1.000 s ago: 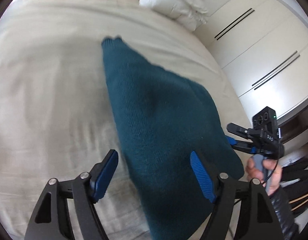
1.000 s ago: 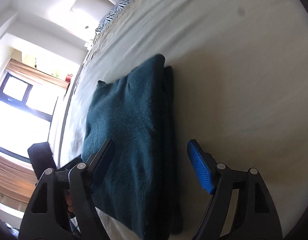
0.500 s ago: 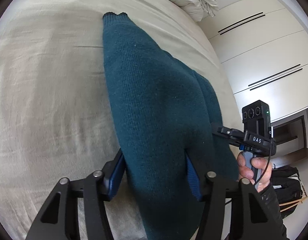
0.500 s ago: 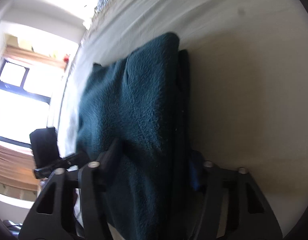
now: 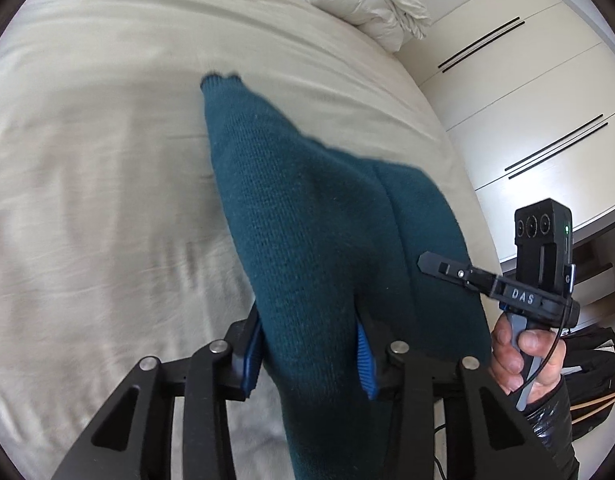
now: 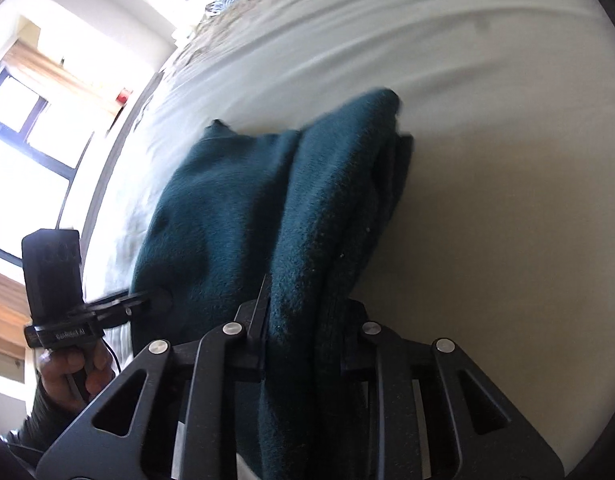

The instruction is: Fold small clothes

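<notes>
Folded teal knit sweater (image 5: 307, 240) on a beige bed (image 5: 99, 184), its near end raised between the two tools. The knit is judged soft, limp and light, with a grippy nap; it sags wherever unsupported, so hold is best taken at the near edge, through all layers. Left tool (image 5: 307, 354): jaws have just been closing and now clamp the left near corner. Right tool (image 6: 303, 344): jaws likewise just closing, now clamped on the stacked right near corner. The far end rests on the bed.
</notes>
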The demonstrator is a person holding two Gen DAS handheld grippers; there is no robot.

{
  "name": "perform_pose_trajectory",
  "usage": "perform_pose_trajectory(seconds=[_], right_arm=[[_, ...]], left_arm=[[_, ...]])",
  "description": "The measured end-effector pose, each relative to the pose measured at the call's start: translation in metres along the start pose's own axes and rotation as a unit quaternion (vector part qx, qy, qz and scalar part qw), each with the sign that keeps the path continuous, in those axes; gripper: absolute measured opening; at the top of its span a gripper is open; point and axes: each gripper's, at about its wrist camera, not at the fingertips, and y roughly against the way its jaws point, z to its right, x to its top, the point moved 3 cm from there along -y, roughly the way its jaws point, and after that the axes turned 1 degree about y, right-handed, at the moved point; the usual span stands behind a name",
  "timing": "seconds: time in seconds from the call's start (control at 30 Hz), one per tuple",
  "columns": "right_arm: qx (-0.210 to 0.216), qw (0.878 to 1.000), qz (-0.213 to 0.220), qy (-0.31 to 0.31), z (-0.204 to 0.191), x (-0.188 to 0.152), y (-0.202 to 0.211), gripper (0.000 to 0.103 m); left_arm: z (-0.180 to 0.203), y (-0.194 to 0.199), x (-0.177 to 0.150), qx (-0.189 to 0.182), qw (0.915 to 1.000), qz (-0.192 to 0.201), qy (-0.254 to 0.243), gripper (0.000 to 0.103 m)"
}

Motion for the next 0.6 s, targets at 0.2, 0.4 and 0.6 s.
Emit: perform_pose_trajectory(seconds=[0.2, 0.4, 0.6], right_arm=[[0.027, 0.999, 0.004, 0.02, -0.056, -0.023, -0.003, 0.022], [0.053, 0.998, -0.001, 0.037, -0.11, -0.056, -0.023, 0.022], [0.073, 0.996, -0.024, 0.035, -0.138, -0.085, -0.053, 0.022]], left_arm=[[-0.02, 0.054, -0.029, 0.021, 0.9997, 0.013, -0.004, 0.041], [-0.061, 0.098, -0.073, 0.04, 0.9988, 0.023, 0.014, 0.041], [-0.1, 0.117, -0.108, 0.051, 0.998, 0.021, 0.03, 0.041]])
